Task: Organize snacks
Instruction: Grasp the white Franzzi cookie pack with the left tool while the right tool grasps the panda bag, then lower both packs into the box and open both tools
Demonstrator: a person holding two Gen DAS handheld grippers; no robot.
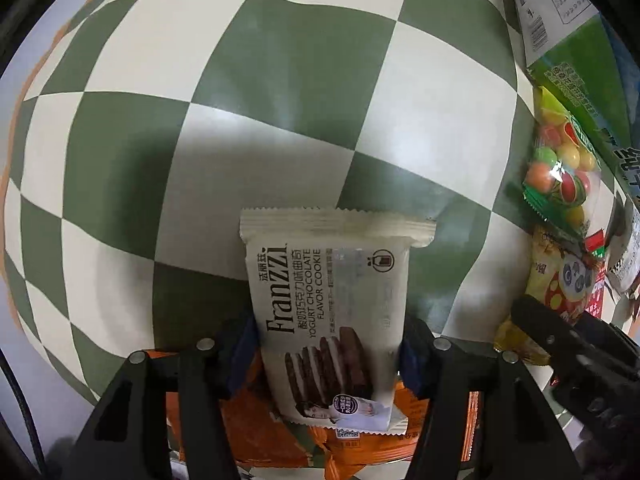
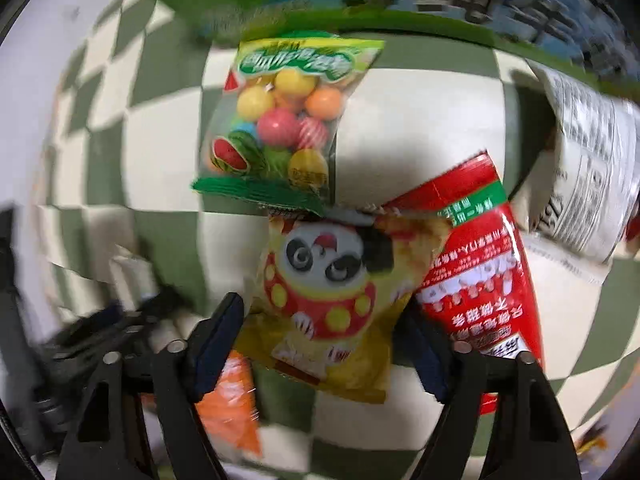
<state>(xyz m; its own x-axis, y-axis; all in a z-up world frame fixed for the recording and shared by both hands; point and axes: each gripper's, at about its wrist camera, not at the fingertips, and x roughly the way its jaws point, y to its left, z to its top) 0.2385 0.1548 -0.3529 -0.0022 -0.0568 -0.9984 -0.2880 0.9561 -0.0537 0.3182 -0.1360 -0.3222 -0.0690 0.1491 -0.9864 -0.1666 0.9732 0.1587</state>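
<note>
In the left wrist view the left gripper (image 1: 328, 354) is pointed straight down at a table (image 1: 304, 92) covered in a green and cream checked cloth. Its two black fingers (image 1: 240, 352) rise from the lower edge of the frame, and a white Franzzi cookie packet (image 1: 332, 312) is clamped between the blue pads, which are pressed against both of its long sides. The packet stands in the lower centre of the frame, its crimped top edge toward the middle. An orange packet (image 1: 384, 432) is seen beneath it at the bottom edge. Along the right edge a bag of coloured gumballs (image 1: 560, 172) and a yellow panda packet (image 1: 560, 288) are seen, with the right gripper (image 1: 560, 344) reaching in just beside the latter.

In the right wrist view, which is blurred, the right gripper (image 2: 324, 344) is likewise pointed down at the table (image 2: 420, 128). The yellow panda packet (image 2: 328, 300) lies between the fingers (image 2: 220, 340) in the lower centre of the frame. The pads are set close to its sides, but whether they press on it cannot be told. The gumball bag (image 2: 284, 128) lies above it in the frame, their edges meeting. A red packet (image 2: 480, 264) lies to the right, touching the panda packet, and a white printed packet (image 2: 592, 168) is seen at the right edge. The orange packet (image 2: 232, 404) shows at the lower left.
</note>
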